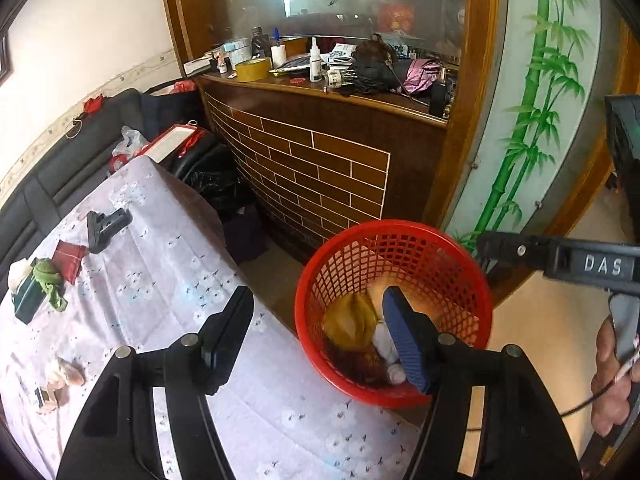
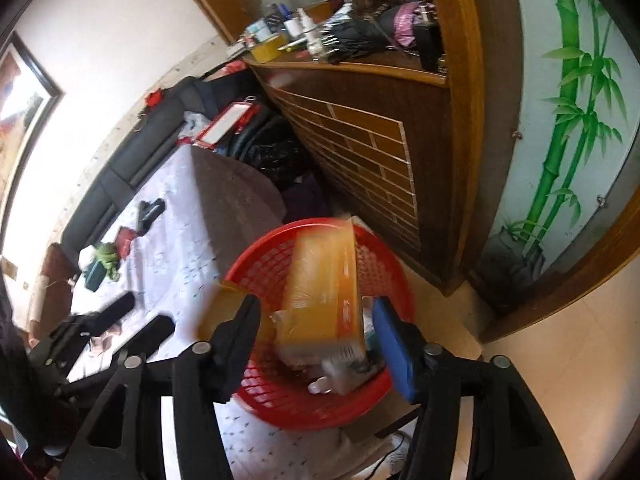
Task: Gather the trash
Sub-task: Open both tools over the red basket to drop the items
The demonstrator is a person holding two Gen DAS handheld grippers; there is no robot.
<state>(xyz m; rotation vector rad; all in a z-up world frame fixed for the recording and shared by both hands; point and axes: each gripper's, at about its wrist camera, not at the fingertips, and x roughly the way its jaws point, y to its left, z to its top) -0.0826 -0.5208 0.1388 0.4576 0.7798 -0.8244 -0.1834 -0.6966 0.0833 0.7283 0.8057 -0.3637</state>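
Hanging over the red basket (image 2: 320,404), the right gripper (image 2: 316,332) has its jaws apart, and a yellow box (image 2: 320,292) sits between them. The box is blurry, so I cannot tell for sure if the jaws touch it, but they look let go. The box stands tilted inside the basket, leaning toward the far rim. A small white bottle (image 2: 320,386) lies at the bottom of the basket, just below the box.

The left gripper (image 1: 320,320) has its jaws apart too, with nothing between them. One finger is over the table (image 1: 280,400) and the other is over the red basket (image 1: 460,272). The basket sits right beside the table's edge. Inside it lie a yellow wrapper (image 1: 352,320) and other scraps.

Back on the table, well away from both grippers, are a green box (image 1: 28,296) with a green rag (image 1: 48,280) on it, a red packet (image 1: 70,260), a black clip (image 1: 106,226) and some pink crumpled bits (image 1: 66,374).

A hand (image 1: 612,380) shows at the edge of the left view.
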